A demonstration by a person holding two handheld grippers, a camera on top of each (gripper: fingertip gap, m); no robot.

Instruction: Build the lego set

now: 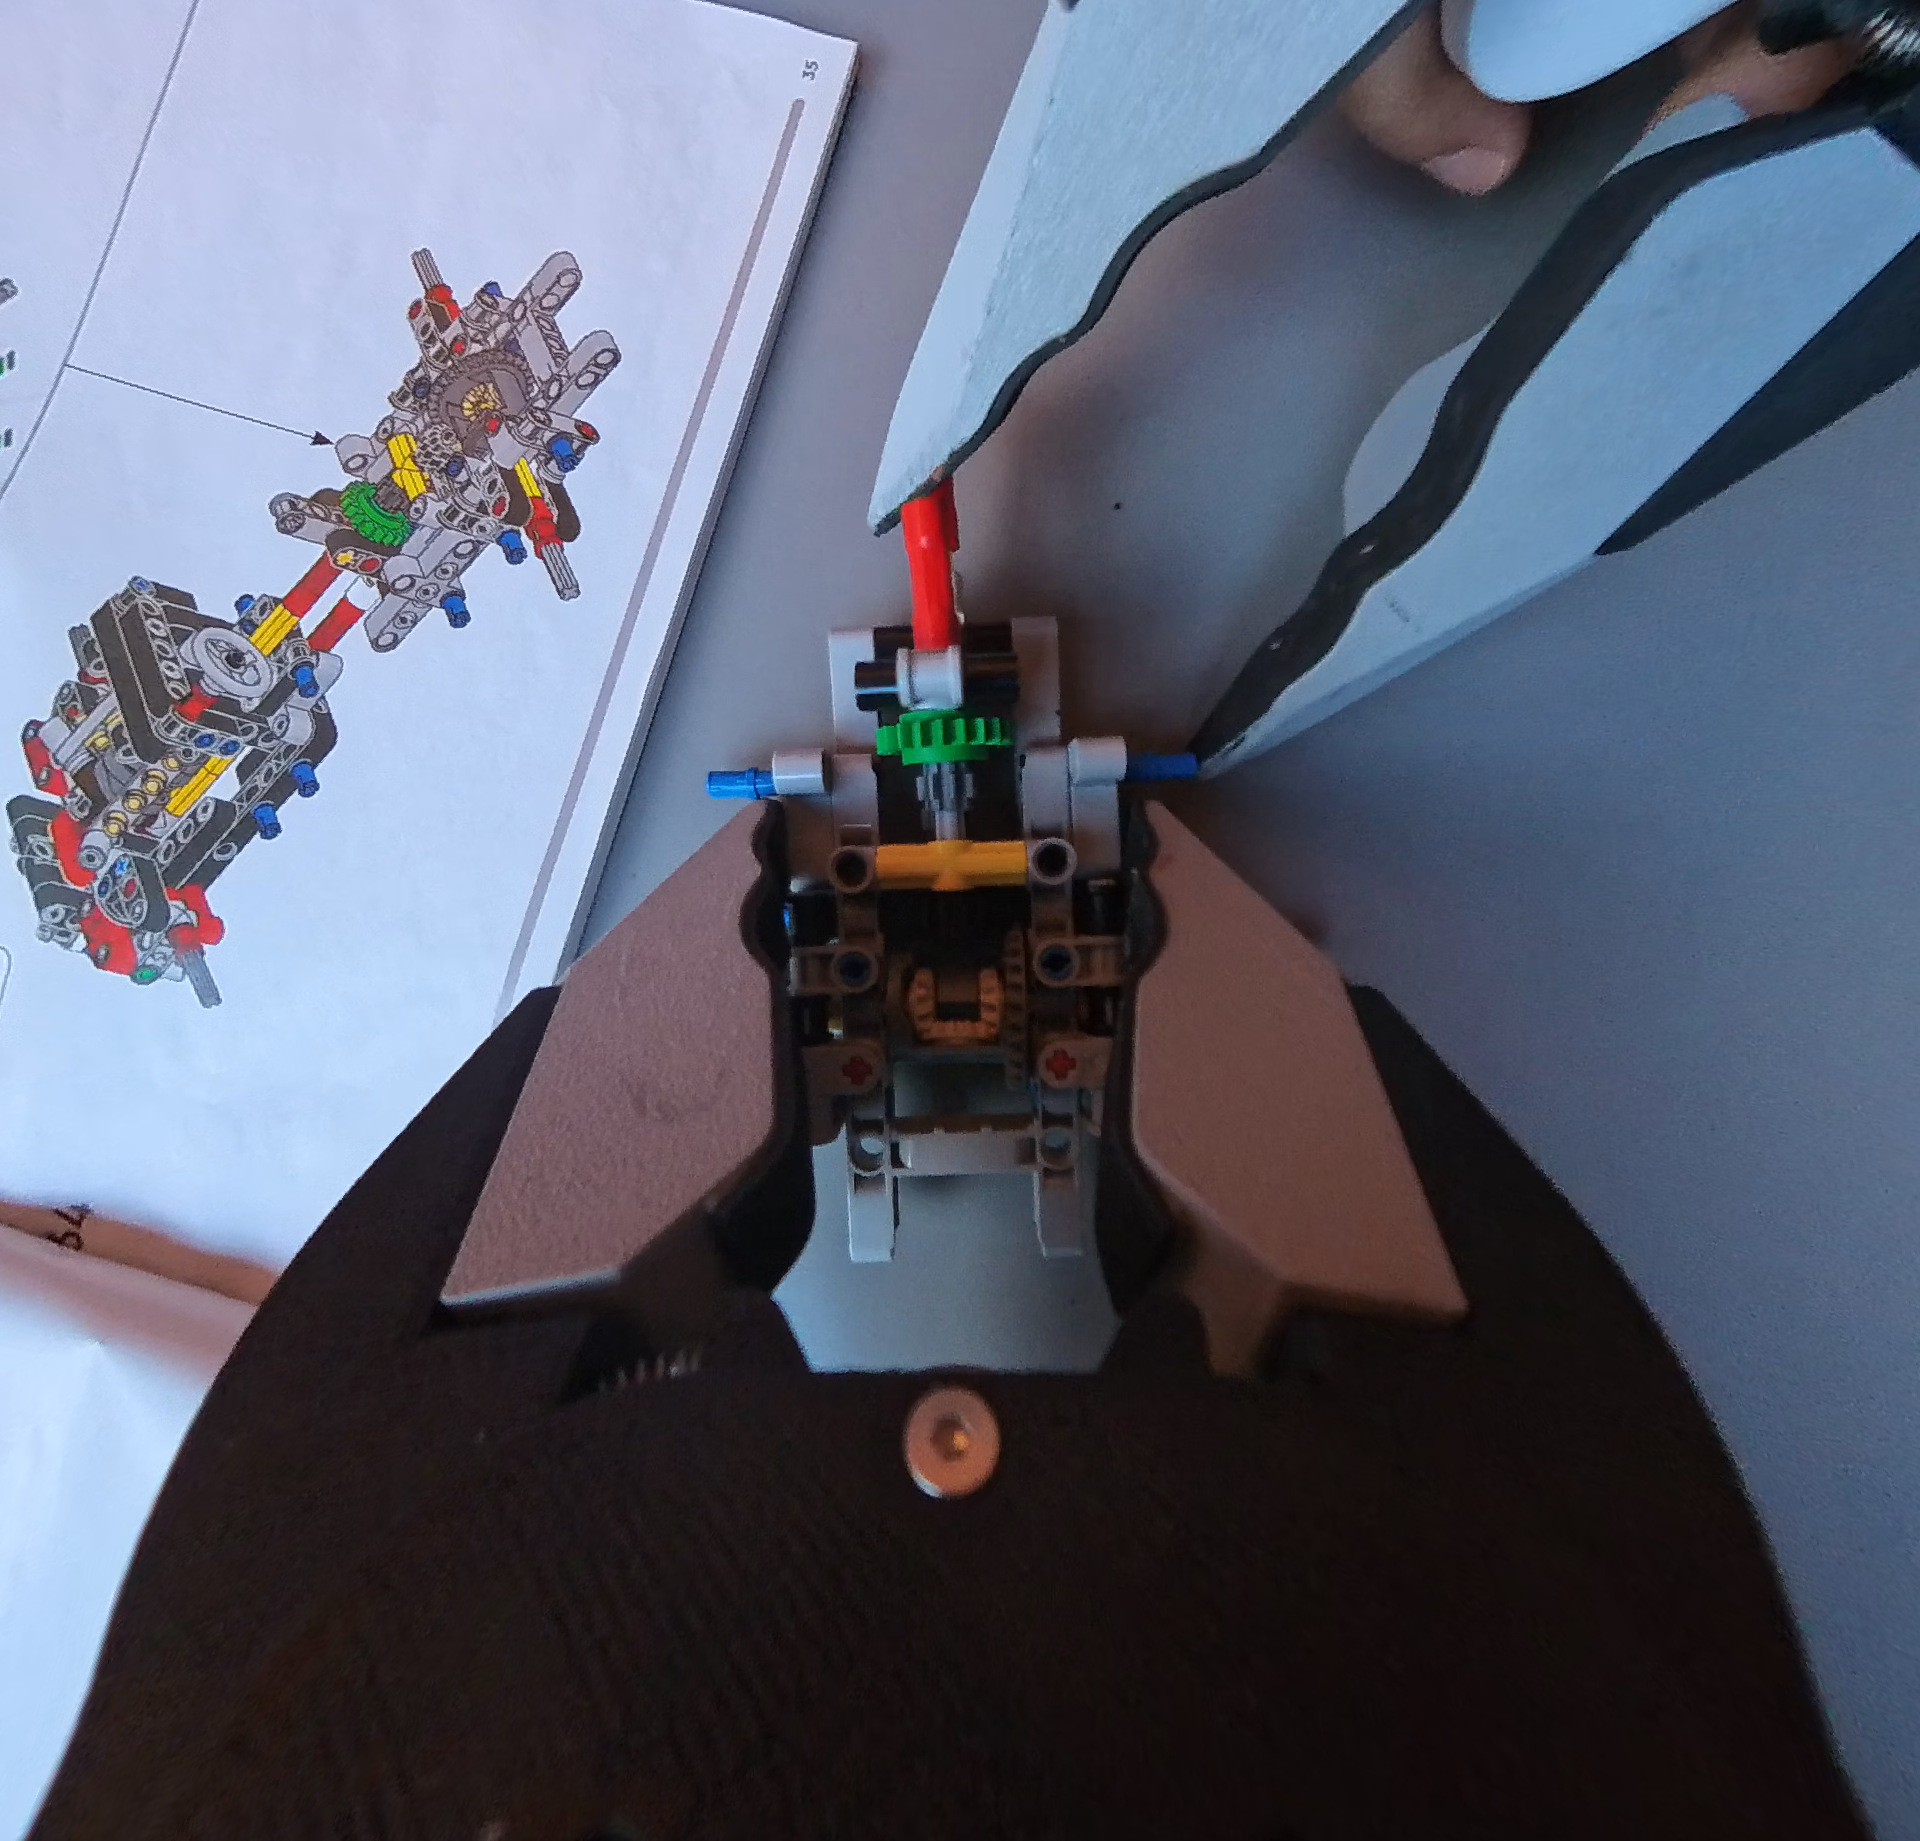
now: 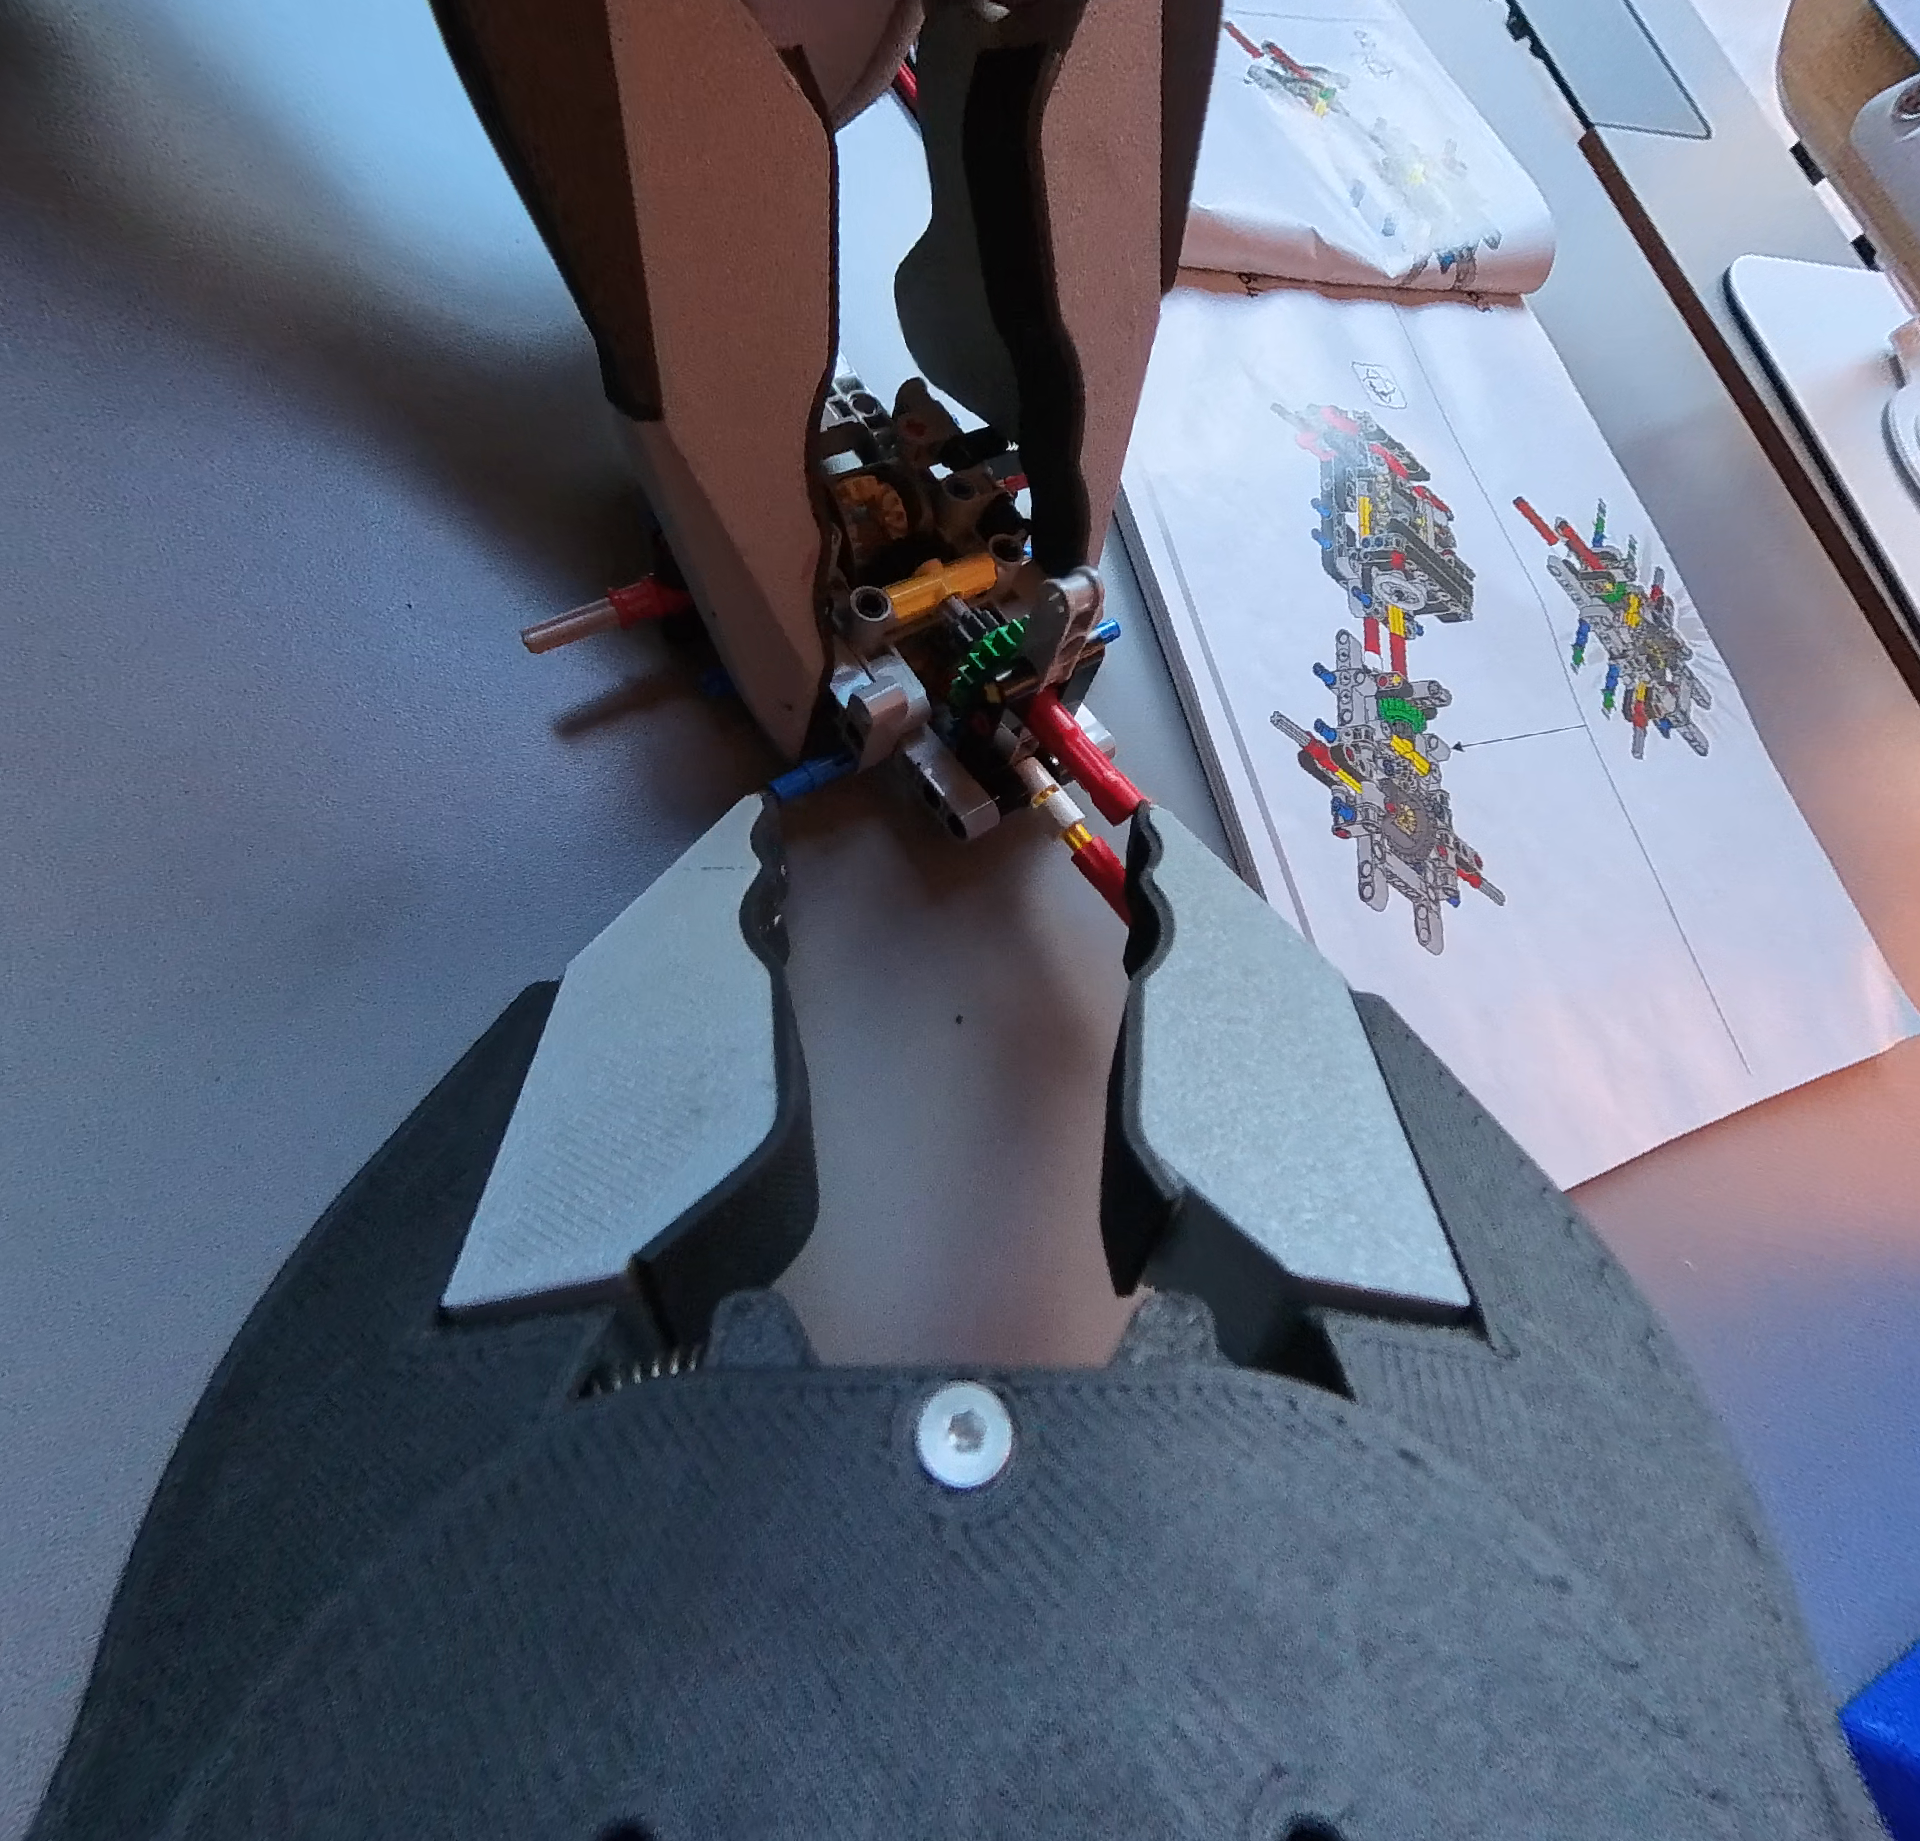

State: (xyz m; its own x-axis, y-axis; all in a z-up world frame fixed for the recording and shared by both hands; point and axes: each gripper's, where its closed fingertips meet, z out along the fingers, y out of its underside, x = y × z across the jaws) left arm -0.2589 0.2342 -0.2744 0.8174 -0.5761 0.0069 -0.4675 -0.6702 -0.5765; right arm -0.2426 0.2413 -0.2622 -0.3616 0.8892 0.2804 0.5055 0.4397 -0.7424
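The brick gear assembly (image 1: 951, 918) sits on the grey table (image 1: 1558, 1012) beside the instruction booklet (image 1: 416, 181), clamped in the left gripper (image 1: 951, 856). The right gripper (image 2: 951, 856) is spread wide, one finger (image 2: 1195, 908) against a red axle (image 2: 1081, 752).

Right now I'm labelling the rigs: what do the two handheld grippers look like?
Left gripper: dark brown ridged printed body, tan wedge-shaped jaws. Right gripper: dark grey body, silver-grey wedge jaws. Both have wavy black pads and one silver screw at the centre.
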